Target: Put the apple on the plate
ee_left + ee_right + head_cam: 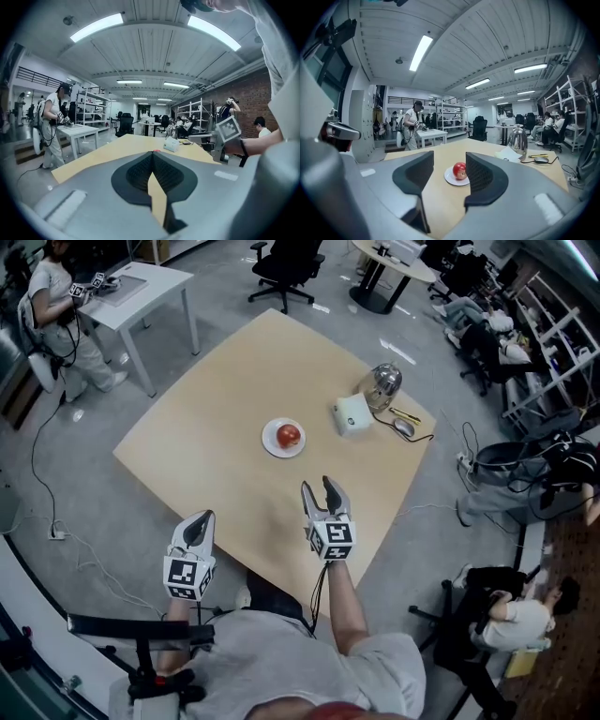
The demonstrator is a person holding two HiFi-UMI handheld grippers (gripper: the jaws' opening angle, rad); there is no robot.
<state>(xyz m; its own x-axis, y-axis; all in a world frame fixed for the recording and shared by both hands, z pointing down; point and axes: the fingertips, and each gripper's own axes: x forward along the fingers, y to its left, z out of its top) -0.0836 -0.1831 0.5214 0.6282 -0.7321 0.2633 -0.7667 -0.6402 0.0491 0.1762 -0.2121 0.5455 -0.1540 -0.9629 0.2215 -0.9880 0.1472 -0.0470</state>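
A red apple (289, 435) sits on a small white plate (272, 444) near the middle of the tan table (206, 418). My right gripper (321, 491) hovers over the table's near side, short of the plate, with its jaws apart and nothing between them. In the right gripper view the apple (459, 170) and plate (451, 178) show through the gap of the right gripper (449, 159), well beyond the tips. My left gripper (194, 526) hangs off the table's near edge. In the left gripper view the left gripper (153, 153) has its tips together, empty.
Right of the plate are a white box (352, 414), a shiny metal kettle (382, 383), a mouse (404, 427) on a cable and a yellow pen (405, 414). A white desk (141, 287) with a person beside it stands at far left. People sit on the floor at right.
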